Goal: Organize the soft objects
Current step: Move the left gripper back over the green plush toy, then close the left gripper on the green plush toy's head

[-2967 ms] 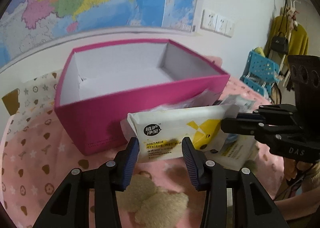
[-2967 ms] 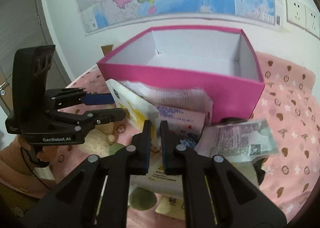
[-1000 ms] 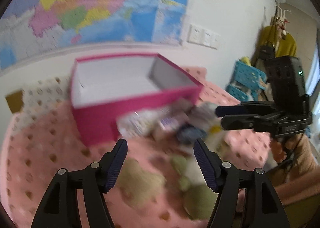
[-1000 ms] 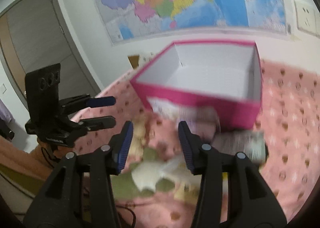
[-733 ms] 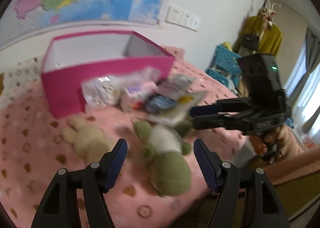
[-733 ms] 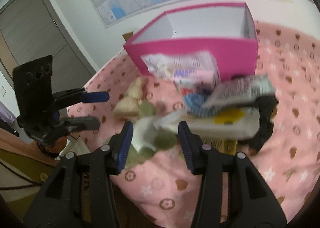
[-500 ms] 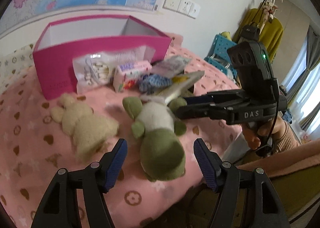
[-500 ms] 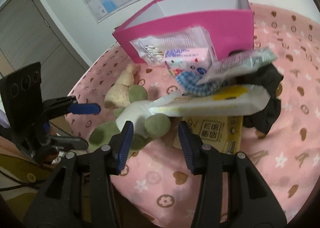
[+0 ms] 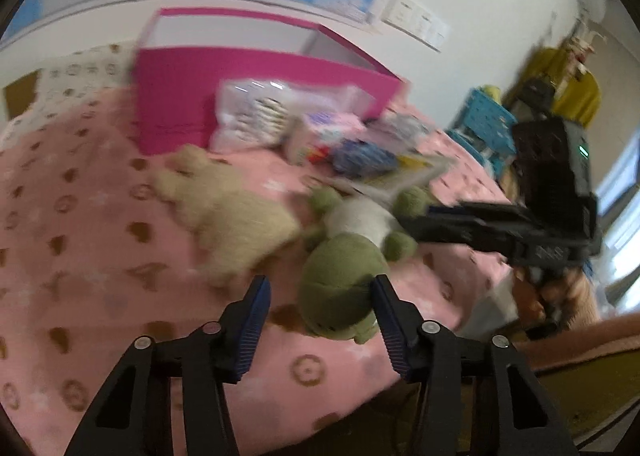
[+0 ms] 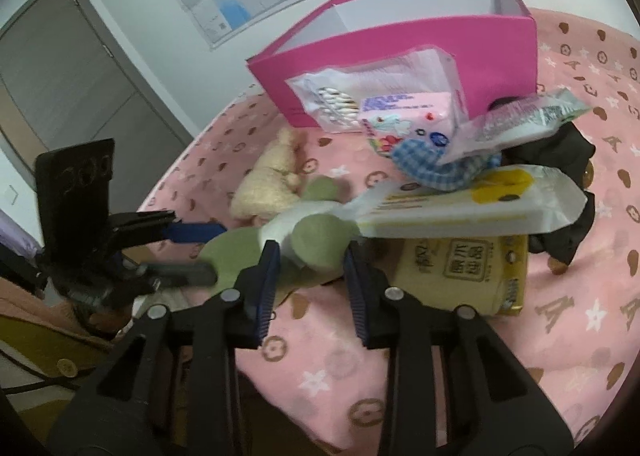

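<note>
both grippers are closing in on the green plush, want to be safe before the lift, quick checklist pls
1. Green plush between the left gripper pads: ok; jaws have just been closing, grip cannot tell.
2. Right gripper astride the plush's limb: ok; also just closing.
3. Wet wipes pack clear of the plush: not ok, it lies over it.
4. Pink box open on top: ok.
5. Beige plush clear of the grip: ok.

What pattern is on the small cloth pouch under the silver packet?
Blue-and-white gingham check, clearest in the right wrist view.
</note>
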Motion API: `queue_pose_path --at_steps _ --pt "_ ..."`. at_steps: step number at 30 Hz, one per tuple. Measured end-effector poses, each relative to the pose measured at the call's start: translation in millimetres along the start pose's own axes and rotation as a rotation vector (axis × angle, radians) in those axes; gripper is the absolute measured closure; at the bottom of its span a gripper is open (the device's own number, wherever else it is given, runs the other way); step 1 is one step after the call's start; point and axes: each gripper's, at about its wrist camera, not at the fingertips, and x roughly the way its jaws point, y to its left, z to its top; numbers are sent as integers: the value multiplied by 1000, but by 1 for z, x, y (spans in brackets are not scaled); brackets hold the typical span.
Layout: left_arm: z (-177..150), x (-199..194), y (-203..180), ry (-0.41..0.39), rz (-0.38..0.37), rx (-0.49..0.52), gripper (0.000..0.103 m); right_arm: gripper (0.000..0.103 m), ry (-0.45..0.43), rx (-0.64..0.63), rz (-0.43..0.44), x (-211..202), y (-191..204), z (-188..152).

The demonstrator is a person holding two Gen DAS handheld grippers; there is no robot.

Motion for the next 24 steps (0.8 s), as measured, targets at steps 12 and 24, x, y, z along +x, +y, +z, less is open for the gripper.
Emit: queue_pose_path --at_steps 12,24 --pt "-8 1 14 43 -31 -68 44 69 0 -18 -55 5 9 -4" --pt "-6 6 8 62 -101 -87 63 77 -51 -106 -79 13 24 11"
